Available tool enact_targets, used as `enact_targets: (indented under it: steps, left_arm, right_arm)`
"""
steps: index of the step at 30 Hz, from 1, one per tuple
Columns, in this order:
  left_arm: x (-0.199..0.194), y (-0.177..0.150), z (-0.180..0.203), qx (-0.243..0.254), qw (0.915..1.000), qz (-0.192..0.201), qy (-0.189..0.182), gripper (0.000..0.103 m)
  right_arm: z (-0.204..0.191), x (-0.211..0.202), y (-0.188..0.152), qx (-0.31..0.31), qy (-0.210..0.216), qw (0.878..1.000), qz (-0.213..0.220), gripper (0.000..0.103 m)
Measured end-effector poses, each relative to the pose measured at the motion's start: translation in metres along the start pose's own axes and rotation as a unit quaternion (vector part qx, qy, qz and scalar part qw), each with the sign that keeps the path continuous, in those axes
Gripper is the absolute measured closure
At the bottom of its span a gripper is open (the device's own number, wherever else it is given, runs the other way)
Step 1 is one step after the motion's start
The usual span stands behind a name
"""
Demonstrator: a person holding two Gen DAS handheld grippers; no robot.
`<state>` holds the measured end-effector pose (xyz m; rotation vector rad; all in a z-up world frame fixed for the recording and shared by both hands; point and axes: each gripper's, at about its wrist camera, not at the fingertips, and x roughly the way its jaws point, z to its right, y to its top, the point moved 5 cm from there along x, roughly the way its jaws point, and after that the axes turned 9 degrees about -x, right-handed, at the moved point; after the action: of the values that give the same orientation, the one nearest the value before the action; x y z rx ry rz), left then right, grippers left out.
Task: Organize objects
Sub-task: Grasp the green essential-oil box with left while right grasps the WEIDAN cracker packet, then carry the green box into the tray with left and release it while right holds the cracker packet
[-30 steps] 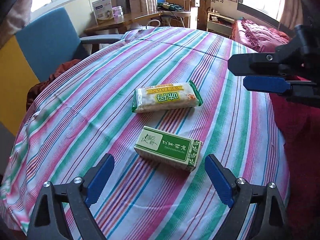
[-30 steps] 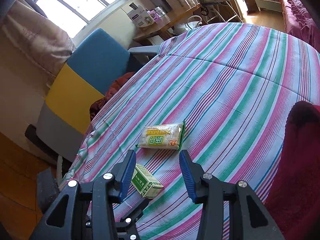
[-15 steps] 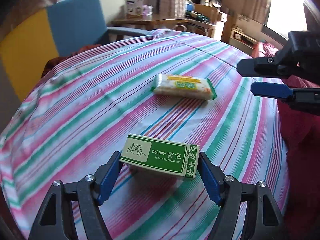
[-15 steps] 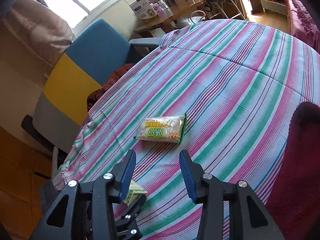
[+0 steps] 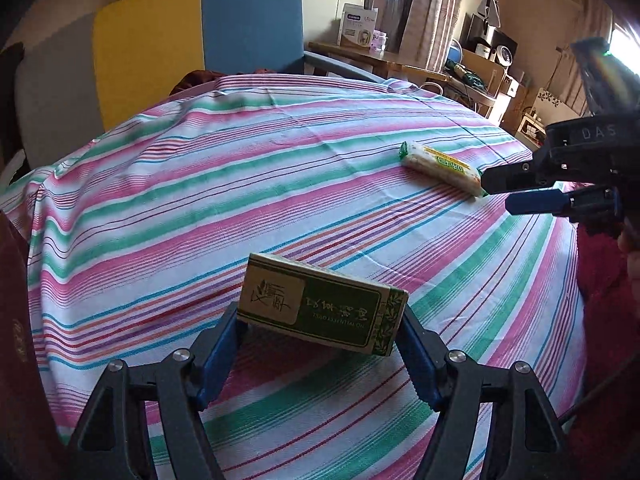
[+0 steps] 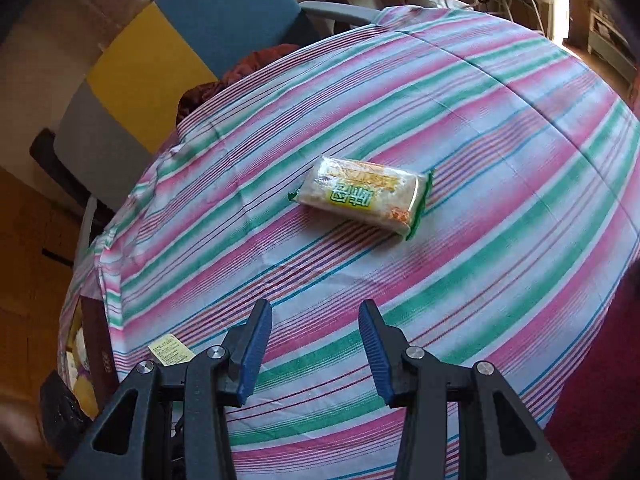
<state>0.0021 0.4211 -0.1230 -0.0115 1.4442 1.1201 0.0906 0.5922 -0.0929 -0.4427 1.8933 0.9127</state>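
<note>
A green and cream carton (image 5: 336, 304) sits between the blue pads of my left gripper (image 5: 319, 322), whose jaws are closing and press on both of its ends. It hangs tilted just above the striped tablecloth (image 5: 200, 200). One cream corner of the carton (image 6: 170, 350) shows in the right wrist view. A snack packet (image 6: 362, 196) in clear and green wrap lies flat on the cloth, farther out than my right gripper (image 6: 315, 312). That gripper is open with nothing between its fingers. In the left wrist view it (image 5: 502, 192) hovers beside the packet (image 5: 440, 168).
A blue, yellow and grey chair (image 5: 200, 40) stands behind the round table. A wooden desk (image 5: 360, 48) with boxes is at the back. Dark red fabric (image 5: 600, 320) covers the right side. A dark red object (image 6: 100, 344) lies past the table's left edge.
My left gripper closed around the green carton, took hold of it and tipped it up off the cloth. My right gripper moved closer to the snack packet. Both views rolled.
</note>
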Motion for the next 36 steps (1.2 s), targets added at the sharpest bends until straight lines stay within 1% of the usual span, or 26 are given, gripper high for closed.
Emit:
enact_targets:
  steps: [2, 3, 4, 6, 8, 10, 13, 15, 16, 18, 20, 21, 24, 25, 29, 33, 36]
  left_arm:
    - [0.002, 0.001, 0.0, 0.0, 1.0, 0.0, 0.001, 0.029]
    - [0.002, 0.0, 0.001, 0.002, 1.0, 0.001, 0.002, 0.029]
    - [0.002, 0.0, 0.001, 0.002, 1.0, 0.001, 0.001, 0.029]
    - [0.002, -0.001, 0.001, 0.002, 1.0, 0.002, 0.002, 0.03]
    - [0.002, -0.001, 0.001, 0.002, 1.0, 0.004, 0.002, 0.03]
    - [0.002, -0.001, 0.001, 0.003, 1.0, 0.004, 0.002, 0.03]
    - [0.003, -0.001, 0.0, 0.003, 1.0, 0.004, 0.002, 0.03]
    - [0.003, -0.001, 0.0, 0.003, 1.0, 0.004, 0.002, 0.03]
    - [0.003, -0.001, 0.0, 0.003, 1.0, 0.004, 0.002, 0.03]
    - [0.003, -0.001, 0.0, 0.004, 1.0, 0.004, 0.003, 0.03]
    - [0.003, -0.001, 0.001, 0.005, 1.0, 0.005, 0.004, 0.03]
    - [0.004, -0.001, 0.0, 0.005, 1.0, 0.005, 0.003, 0.03]
    - [0.004, -0.002, 0.0, 0.004, 1.0, 0.006, 0.002, 0.03]
    - [0.004, -0.002, 0.0, 0.005, 1.0, 0.007, 0.003, 0.03]
    - [0.003, -0.002, -0.002, 0.001, 1.0, 0.008, -0.002, 0.03]
    - [0.002, -0.001, -0.003, -0.002, 0.9999, 0.01, -0.005, 0.03]
    - [0.0, 0.001, -0.006, -0.014, 0.9998, 0.01, -0.009, 0.031]
  right_arm:
    - [-0.004, 0.009, 0.013, -0.061, -0.018, 0.998, -0.013, 0.057]
    - [-0.006, 0.014, 0.019, -0.093, -0.025, 0.995, -0.018, 0.053]
    - [-0.006, 0.02, 0.026, -0.122, -0.036, 0.992, -0.024, 0.042]
    - [-0.003, 0.031, 0.039, -0.162, -0.066, 0.984, -0.035, 0.032]
    - [0.001, 0.041, 0.051, -0.198, -0.087, 0.975, -0.045, 0.031]
    - [0.006, 0.051, 0.059, -0.22, -0.103, 0.968, -0.059, 0.03]
    - [0.012, 0.07, 0.064, -0.24, -0.106, 0.961, -0.086, 0.028]
    - [0.013, 0.082, 0.068, -0.253, -0.108, 0.956, -0.098, 0.025]
    - [0.014, 0.086, 0.069, -0.253, -0.106, 0.956, -0.102, 0.024]
    - [0.016, 0.09, 0.075, -0.241, -0.093, 0.961, -0.098, 0.023]
    - [0.019, 0.092, 0.079, -0.224, -0.087, 0.966, -0.097, 0.024]
    - [0.019, 0.091, 0.078, -0.221, -0.086, 0.967, -0.094, 0.026]
    - [0.012, 0.084, 0.07, -0.218, -0.088, 0.968, -0.09, 0.051]
    - [0.01, 0.082, 0.066, -0.214, -0.091, 0.968, -0.094, 0.053]
    - [-0.006, 0.076, 0.044, -0.205, -0.089, 0.968, -0.111, 0.053]
    - [-0.02, 0.069, 0.021, -0.168, -0.064, 0.975, -0.129, 0.053]
    - [-0.036, 0.064, 0.003, -0.159, -0.039, 0.978, -0.132, 0.052]
